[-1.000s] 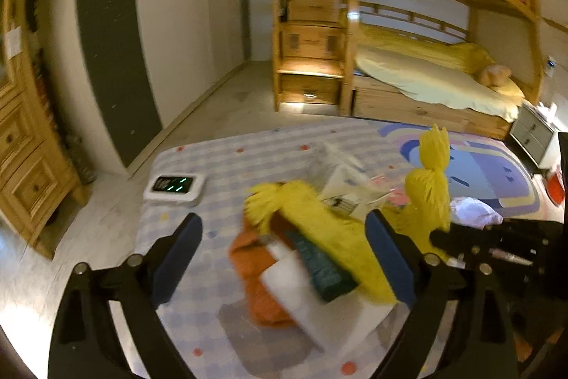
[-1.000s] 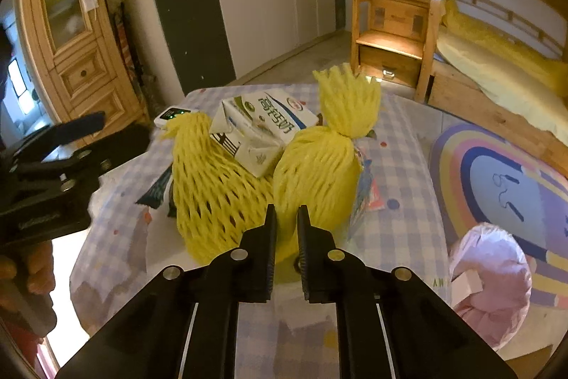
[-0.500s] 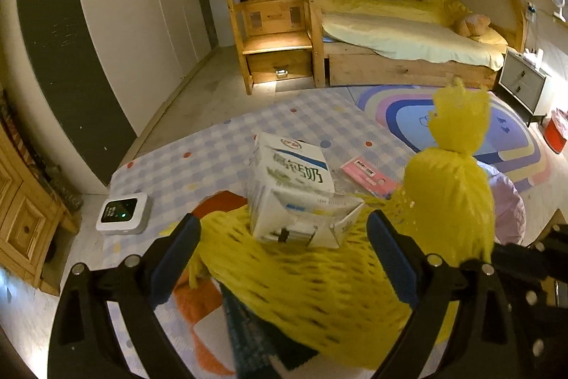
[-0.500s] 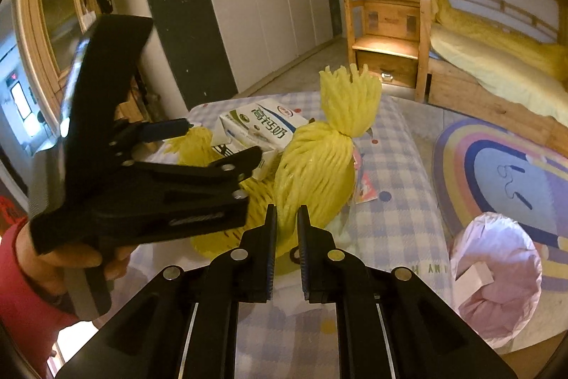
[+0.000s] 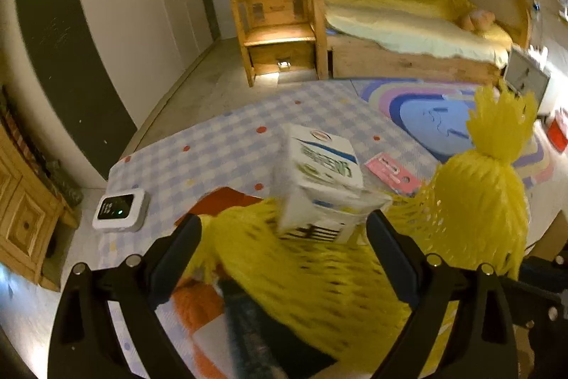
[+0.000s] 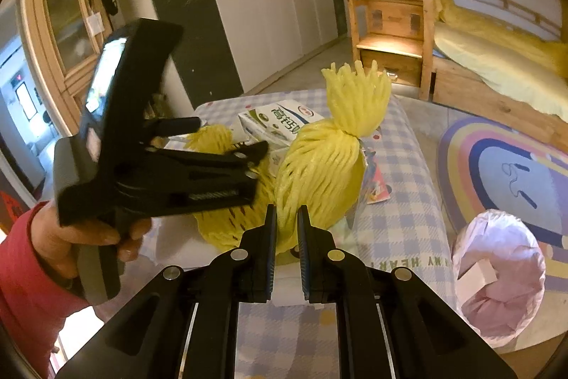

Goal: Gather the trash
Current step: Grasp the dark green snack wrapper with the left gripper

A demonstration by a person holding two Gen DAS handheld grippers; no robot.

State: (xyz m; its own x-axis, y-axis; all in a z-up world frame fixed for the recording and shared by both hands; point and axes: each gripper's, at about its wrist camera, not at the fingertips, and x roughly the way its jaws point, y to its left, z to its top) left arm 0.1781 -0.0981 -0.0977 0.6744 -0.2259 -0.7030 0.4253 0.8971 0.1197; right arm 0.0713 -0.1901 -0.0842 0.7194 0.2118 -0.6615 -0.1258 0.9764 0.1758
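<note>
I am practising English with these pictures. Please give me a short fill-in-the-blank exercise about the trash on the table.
1. The right tool is shut on a foam net of ____ colour.
2. The milk carton lies between the two ____ fingers of the open left tool.
3. The bin beside the table has a ____ liner.

Missing words: yellow; blue; pink

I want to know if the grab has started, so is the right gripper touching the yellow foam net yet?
Touching. In the right wrist view the right gripper has its narrow jaws pinched on the near edge of the yellow foam net, with no gap visible.
</note>
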